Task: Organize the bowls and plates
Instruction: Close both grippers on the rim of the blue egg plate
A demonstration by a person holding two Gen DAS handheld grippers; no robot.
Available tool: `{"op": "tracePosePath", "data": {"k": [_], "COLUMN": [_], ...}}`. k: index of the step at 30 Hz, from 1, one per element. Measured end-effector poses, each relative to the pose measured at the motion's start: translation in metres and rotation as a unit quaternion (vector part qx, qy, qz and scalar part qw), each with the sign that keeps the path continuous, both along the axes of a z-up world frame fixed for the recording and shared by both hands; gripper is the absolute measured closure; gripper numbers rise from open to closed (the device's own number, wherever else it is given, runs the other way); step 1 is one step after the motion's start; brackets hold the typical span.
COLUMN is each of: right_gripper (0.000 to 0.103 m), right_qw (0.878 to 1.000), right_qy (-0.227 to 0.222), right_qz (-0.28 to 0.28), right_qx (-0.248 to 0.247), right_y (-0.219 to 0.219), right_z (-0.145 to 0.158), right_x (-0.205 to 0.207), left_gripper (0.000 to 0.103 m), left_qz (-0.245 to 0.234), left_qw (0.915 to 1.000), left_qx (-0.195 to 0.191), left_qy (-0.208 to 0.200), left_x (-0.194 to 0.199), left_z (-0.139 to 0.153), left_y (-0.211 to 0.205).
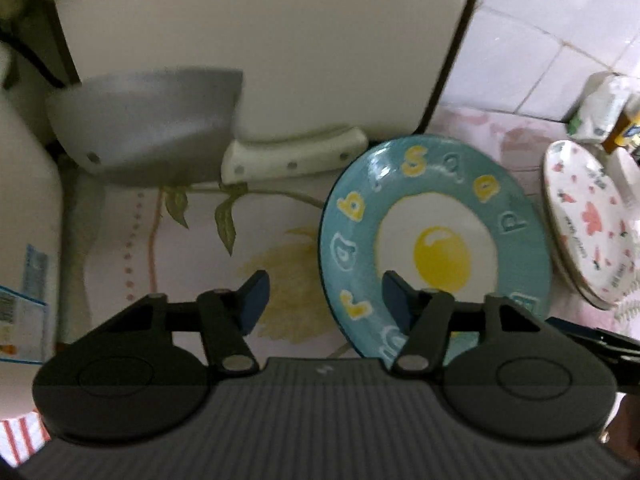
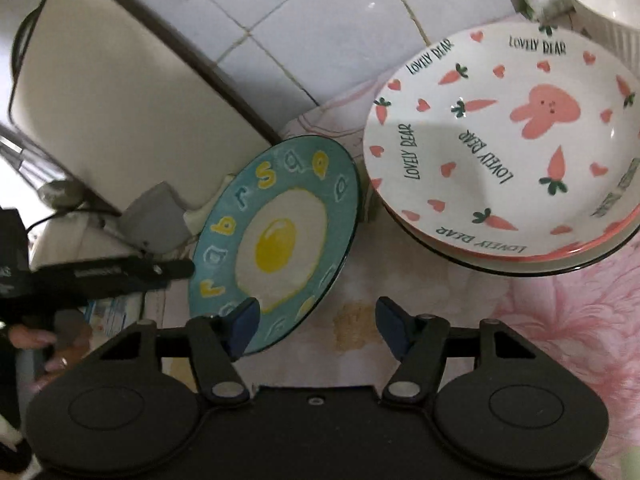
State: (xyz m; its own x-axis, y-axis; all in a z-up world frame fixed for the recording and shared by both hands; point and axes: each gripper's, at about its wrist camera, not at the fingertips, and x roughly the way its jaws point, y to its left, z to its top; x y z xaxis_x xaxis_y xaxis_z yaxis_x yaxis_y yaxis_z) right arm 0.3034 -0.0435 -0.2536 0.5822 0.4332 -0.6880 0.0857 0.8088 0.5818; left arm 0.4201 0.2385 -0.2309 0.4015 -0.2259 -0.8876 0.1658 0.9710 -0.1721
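A teal plate [image 1: 436, 208] painted with a fried egg and letters lies flat on the flowered cloth. My left gripper [image 1: 325, 300] is open above its left rim: the right pad hangs over the plate, the left pad over the cloth. In the right wrist view the same teal plate [image 2: 276, 216] sits left of centre. My right gripper [image 2: 318, 320] is open at its near edge, with the left pad over the rim and nothing gripped. A stack of white rabbit-and-carrot plates [image 2: 500, 140] stands to the right, also seen as the white plates [image 1: 588, 224]. One of the left gripper's fingers [image 2: 160, 272] reaches the teal plate's left rim.
A cleaver [image 1: 152, 120] with a white handle lies behind the teal plate, against a white appliance [image 1: 260, 40]. A white ribbed bowl [image 2: 608, 12] and packets stand behind the plate stack. Tiled wall is at the back. Pink flowered cloth [image 2: 560, 320] covers the table. A person's hand [image 2: 32, 340] is at left.
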Motion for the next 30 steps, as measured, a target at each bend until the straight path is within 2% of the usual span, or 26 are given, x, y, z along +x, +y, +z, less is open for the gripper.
{"op": "tracePosePath", "data": {"k": [3, 4, 6, 7, 9, 12, 16, 20, 22, 26, 30], "right_gripper": [0.036, 0.038, 0.050, 0.053, 0.072, 0.083, 0.086, 0.087, 0.087, 0.086, 0.084], "right_qw": [1.000, 1.000, 0.999, 0.999, 0.998, 0.998, 0.999, 0.999, 0.999, 0.999, 0.999], "right_qy": [-0.004, -0.007, -0.010, -0.013, -0.018, -0.013, 0.010, 0.008, 0.017, 0.015, 0.013], "right_qz": [-0.022, -0.029, -0.043, -0.047, -0.053, -0.059, -0.051, -0.052, -0.043, -0.019, 0.001], "right_qx": [0.005, 0.007, 0.008, 0.008, 0.007, -0.006, -0.001, -0.003, -0.001, -0.036, -0.037], "right_y": [0.000, 0.001, 0.001, 0.001, 0.002, 0.003, 0.004, 0.006, 0.004, 0.011, 0.014], "right_z": [-0.007, -0.008, -0.008, -0.008, -0.008, -0.009, -0.017, -0.022, -0.020, -0.009, 0.002], "right_x": [0.005, 0.006, 0.010, 0.011, 0.014, 0.019, 0.028, 0.036, 0.039, 0.041, 0.036], "left_gripper": [0.055, 0.068, 0.074, 0.079, 0.081, 0.082, 0.082, 0.082, 0.082, 0.081, 0.081], "left_qz": [0.000, 0.002, 0.009, 0.010, 0.003, -0.005, 0.005, 0.019, 0.014, -0.008, -0.029], "left_qw": [1.0000, 0.9999, 0.9993, 0.9990, 0.9990, 0.9984, 0.9977, 0.9963, 0.9972, 0.9978, 0.9988], "left_qx": [-0.006, -0.009, -0.028, -0.035, -0.035, -0.043, -0.053, -0.066, -0.054, -0.051, -0.034], "left_qy": [0.002, 0.008, 0.023, 0.025, 0.028, 0.036, 0.041, 0.052, 0.051, 0.042, 0.021], "left_x": [0.005, 0.007, 0.010, 0.010, 0.010, 0.009, 0.010, 0.010, 0.008, 0.005, -0.008], "left_z": [-0.012, -0.015, -0.020, -0.020, -0.020, -0.023, -0.028, -0.029, -0.027, -0.020, -0.007], "left_y": [0.000, 0.001, 0.005, 0.006, 0.004, 0.000, -0.004, 0.000, -0.005, -0.007, -0.007]}}
